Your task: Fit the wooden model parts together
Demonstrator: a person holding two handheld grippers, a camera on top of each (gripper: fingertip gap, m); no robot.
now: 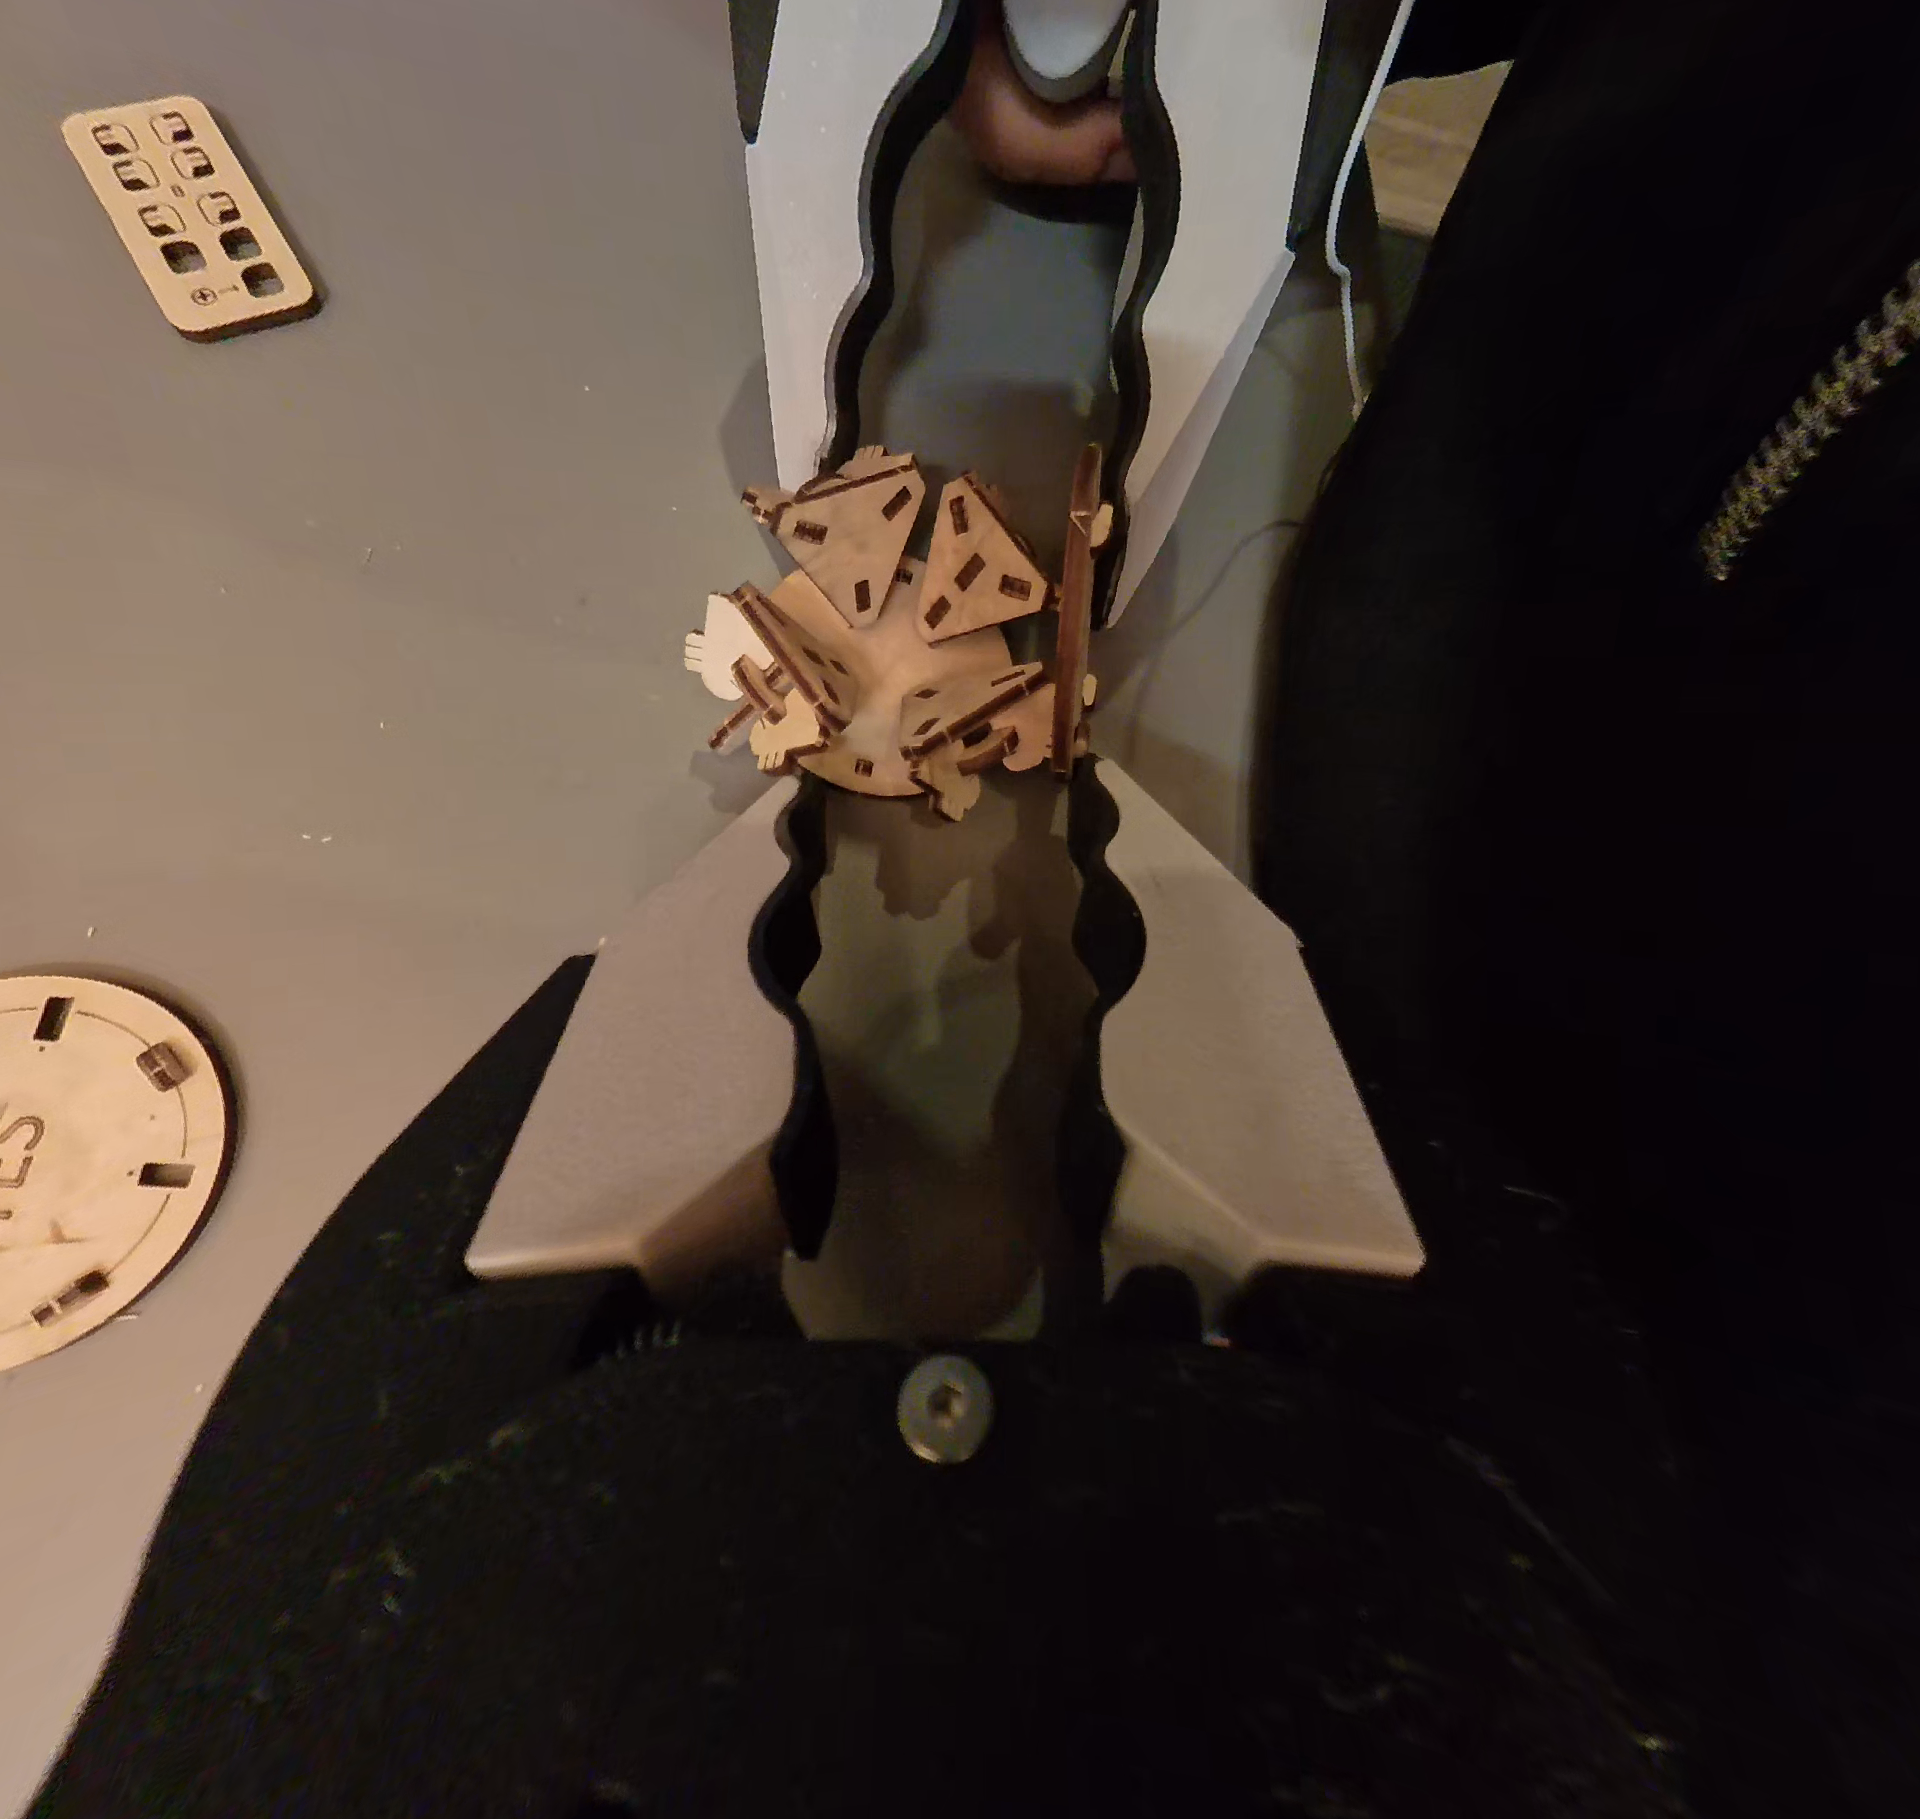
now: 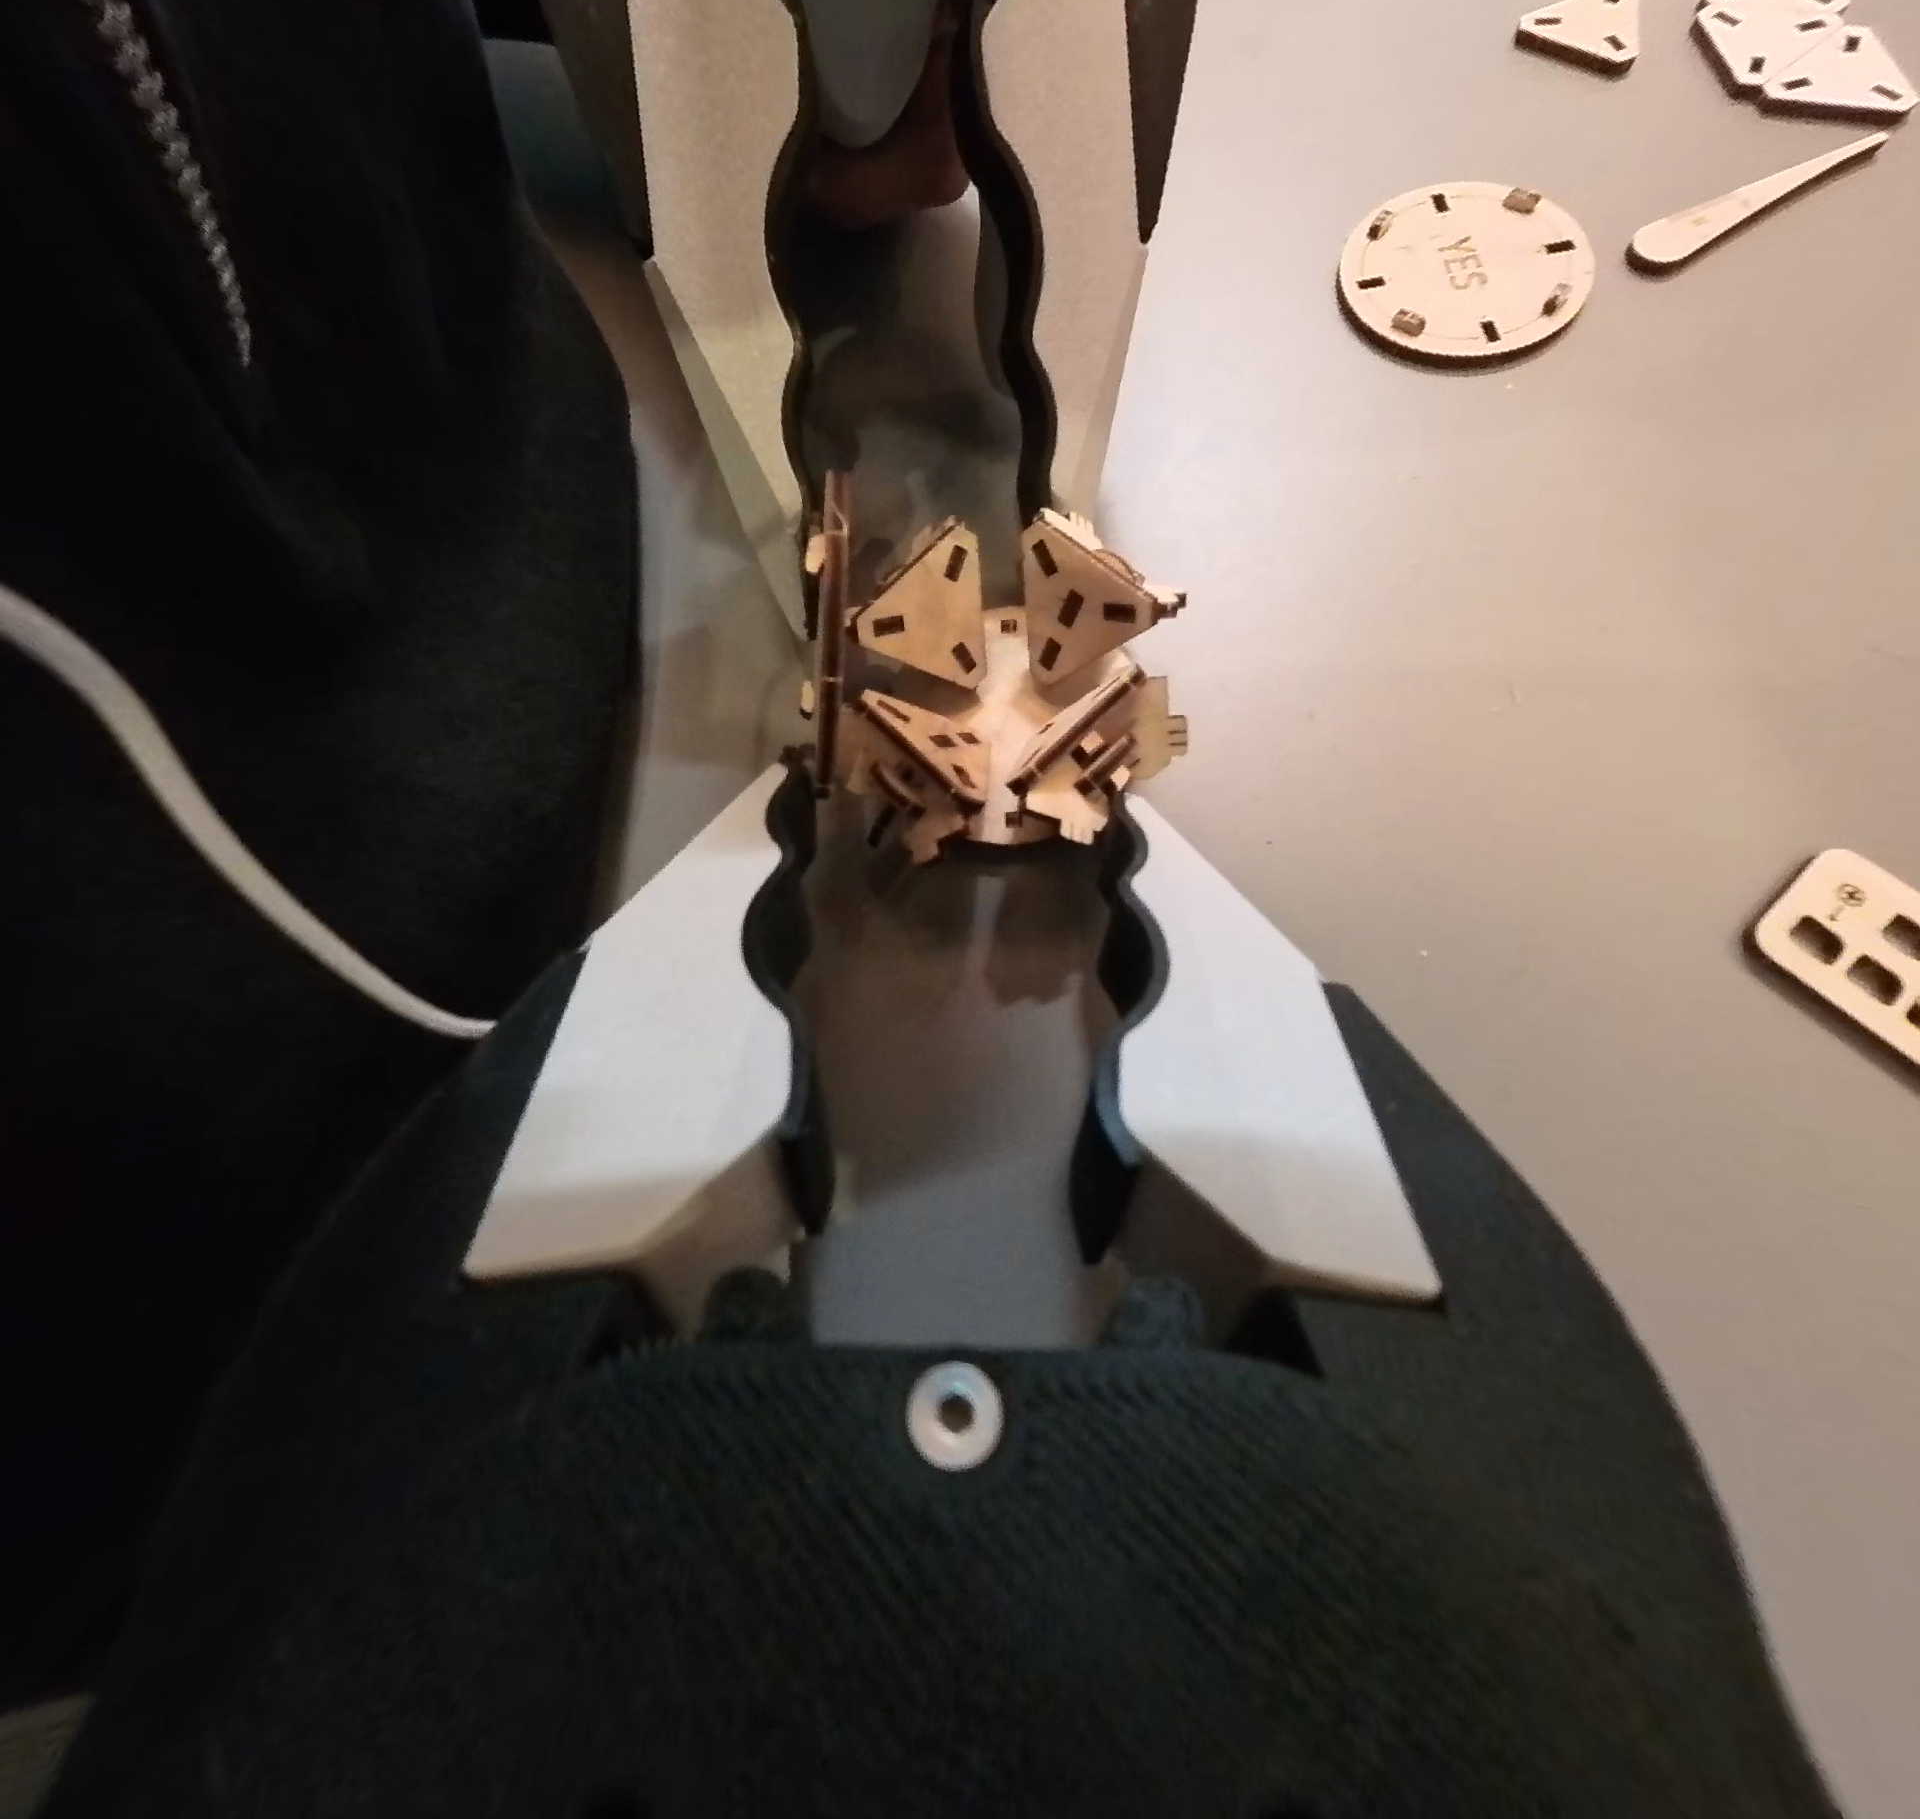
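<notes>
A wooden assembly of laser-cut plywood, a round base disc with triangular slotted plates and small tabbed pieces standing on it, hangs above the grey table. A thin plate stands edge-on at its right side. My left gripper comes from below and its pads press the disc's edge and the edge-on plate. My right gripper faces it from the top and grips the far side. In the right wrist view the assembly sits between my right gripper's pads, with the left gripper opposite.
A rectangular wooden sheet with cut-outs and a round slotted disc lie on the table at left. The right wrist view shows the disc, loose triangular plates, a pointed wooden stick and the sheet. A person's dark clothing is close by. Left and right tips are no more than a few centimetres apart. Left tips and right tips are each some 20 centimeters from the pointed wooden stick.
</notes>
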